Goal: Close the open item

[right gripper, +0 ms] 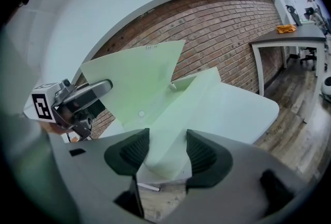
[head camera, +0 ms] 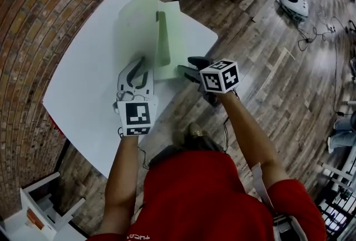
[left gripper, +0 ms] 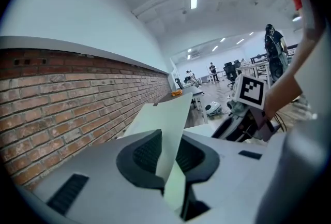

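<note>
White table [head camera: 83,78] takes up the left of the head view, with a pale green folder [head camera: 139,17] standing open on it near the edge closest to the person.

The left gripper [left gripper: 169,160] reaches in from that side. Its jaws are drawn nearly together and pinch the near edge of the raised cover [left gripper: 165,124], the thin sheet caught between the two pads. That cover stands up and leans away to the left.

At the middle is the fold [head camera: 162,39], and it is the line that matters. It runs straight away from the person, so both grippers point along it rather than across it. The raised cover lies left of the fold and the flat cover [head camera: 186,34] lies right of it on the table.

To close the folder, the held sheet probably has to swing rightward over the fold and down. The left gripper, already on it, is the one placed to do that.

The right gripper [right gripper: 161,153] has its jaws apart. The near edge of the flat cover sits between the pads, which do not seem to press on it.
</note>
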Action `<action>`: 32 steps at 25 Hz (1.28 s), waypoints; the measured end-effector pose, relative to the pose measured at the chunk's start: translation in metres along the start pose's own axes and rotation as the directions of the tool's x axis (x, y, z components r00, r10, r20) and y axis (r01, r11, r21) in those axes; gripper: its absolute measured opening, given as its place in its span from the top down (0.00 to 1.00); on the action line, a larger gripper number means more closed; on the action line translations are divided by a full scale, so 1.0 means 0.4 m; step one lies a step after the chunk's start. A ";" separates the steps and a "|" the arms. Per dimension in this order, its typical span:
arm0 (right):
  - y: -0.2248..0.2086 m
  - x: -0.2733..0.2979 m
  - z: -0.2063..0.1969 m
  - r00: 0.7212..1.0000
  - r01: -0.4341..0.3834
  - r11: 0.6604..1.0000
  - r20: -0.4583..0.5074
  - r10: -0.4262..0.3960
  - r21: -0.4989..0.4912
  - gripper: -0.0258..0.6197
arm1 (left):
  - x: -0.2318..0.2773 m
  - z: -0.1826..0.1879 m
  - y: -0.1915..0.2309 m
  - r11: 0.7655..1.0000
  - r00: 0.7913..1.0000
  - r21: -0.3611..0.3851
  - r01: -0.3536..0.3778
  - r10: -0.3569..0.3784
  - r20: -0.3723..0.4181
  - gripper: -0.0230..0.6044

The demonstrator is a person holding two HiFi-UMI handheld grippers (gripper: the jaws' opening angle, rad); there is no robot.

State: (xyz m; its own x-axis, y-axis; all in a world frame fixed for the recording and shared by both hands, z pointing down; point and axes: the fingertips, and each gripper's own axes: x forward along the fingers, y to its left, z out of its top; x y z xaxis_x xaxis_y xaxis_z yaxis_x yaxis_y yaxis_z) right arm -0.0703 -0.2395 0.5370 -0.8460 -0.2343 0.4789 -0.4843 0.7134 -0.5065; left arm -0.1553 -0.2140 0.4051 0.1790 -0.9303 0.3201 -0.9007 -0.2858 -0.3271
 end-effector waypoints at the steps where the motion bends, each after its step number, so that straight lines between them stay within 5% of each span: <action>1: 0.000 0.000 0.001 1.000 0.000 1.000 -0.001 0.000 -0.001 0.63 | 0.005 -0.002 -0.007 1.000 1.000 0.007 0.008 -0.008 -0.005 0.87; 14: 0.002 -0.004 0.002 1.000 -0.004 1.000 0.004 0.004 -0.009 0.63 | 0.070 -0.036 -0.117 0.985 0.989 0.118 0.125 -0.114 -0.093 0.86; 32: 0.004 -0.003 0.002 0.998 -0.059 0.997 -0.008 0.058 -0.044 0.63 | 0.122 -0.096 -0.186 0.960 0.961 0.151 0.234 -0.205 -0.186 0.84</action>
State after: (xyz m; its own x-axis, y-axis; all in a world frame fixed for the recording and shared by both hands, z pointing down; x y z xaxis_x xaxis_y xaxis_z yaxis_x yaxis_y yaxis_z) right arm -0.0702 -0.2385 0.5352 -0.8710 -0.1869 0.4542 -0.4234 0.7545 -0.5014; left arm -0.0949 -0.2293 0.4792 0.2832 -0.7924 0.5403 -0.7632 -0.5274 -0.3735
